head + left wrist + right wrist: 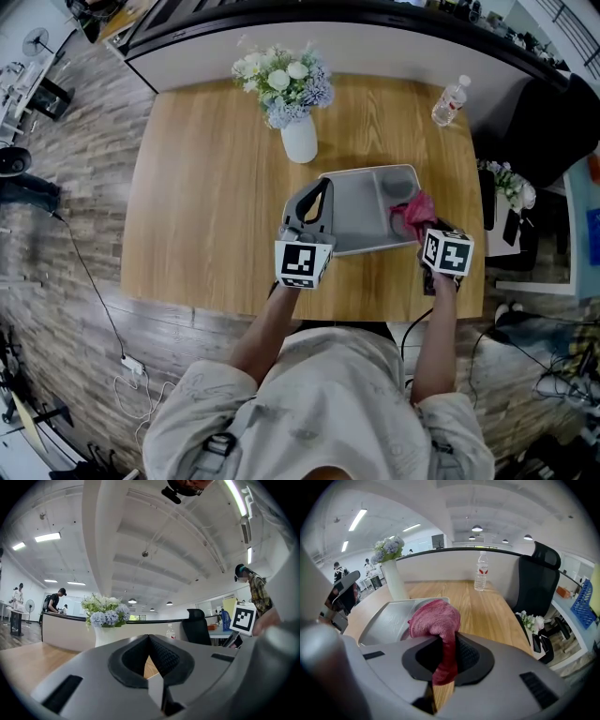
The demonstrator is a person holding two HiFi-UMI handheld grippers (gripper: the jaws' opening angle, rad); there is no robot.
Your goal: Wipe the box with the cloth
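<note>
No word, brand or number can be read anywhere. The marker cube point(303, 263) on the left tongs point(322, 190) and the second marker cube point(447, 251) on the right tongs point(419, 228) bear only black-and-white square patterns. The water bottle point(481, 573) on the counter point(206, 187) has a red label, too small to read.

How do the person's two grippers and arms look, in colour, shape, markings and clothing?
The left gripper and the right gripper both have smooth grey plastic bodies with black ribbed pads inside the jaws. Each carries a white cube printed with black square markers. The person wears a pale short-sleeved shirt, and the forearms are bare.
</note>
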